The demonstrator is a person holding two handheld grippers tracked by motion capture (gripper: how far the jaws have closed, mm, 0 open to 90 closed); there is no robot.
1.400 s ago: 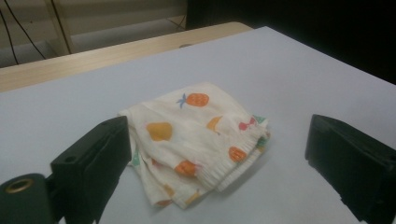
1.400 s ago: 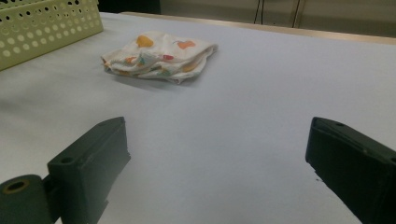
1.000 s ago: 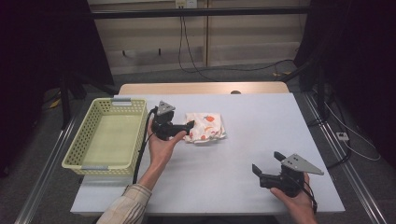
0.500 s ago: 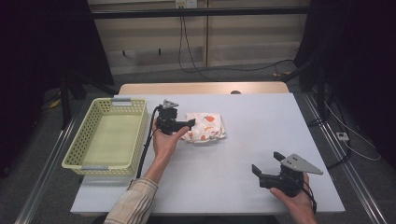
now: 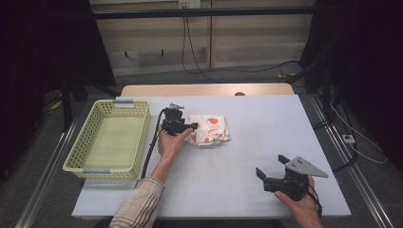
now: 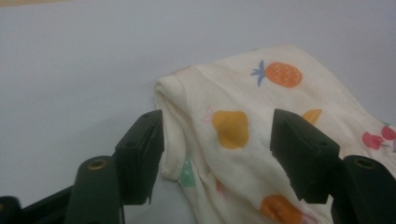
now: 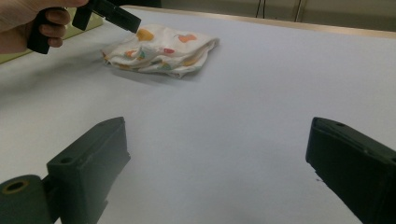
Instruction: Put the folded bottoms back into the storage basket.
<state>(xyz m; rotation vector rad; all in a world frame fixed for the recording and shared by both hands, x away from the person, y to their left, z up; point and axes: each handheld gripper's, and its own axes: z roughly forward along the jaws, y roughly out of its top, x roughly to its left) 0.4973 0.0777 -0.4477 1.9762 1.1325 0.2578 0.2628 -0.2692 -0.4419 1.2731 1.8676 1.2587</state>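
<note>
A folded cream cloth (image 5: 209, 130) with a fruit print lies on the white table (image 5: 247, 156), left of centre. My left gripper (image 5: 191, 127) is at the cloth's left edge, open, its jaws straddling the folded edge of the cloth (image 6: 224, 135) without closing on it. My right gripper (image 5: 271, 166) is held near the table's front right, open, with nothing between its jaws. From there the cloth (image 7: 161, 50) lies far ahead, and the left hand (image 7: 28, 18) shows at the upper left.
A yellow mesh basket (image 5: 109, 140) stands empty on the table's left side. A black cable (image 5: 153, 142) trails from the left gripper along the basket's right wall. A wooden strip (image 5: 204, 90) edges the table's far side.
My left gripper has moved a little right and onto the cloth's left edge. The right gripper has stayed in place.
</note>
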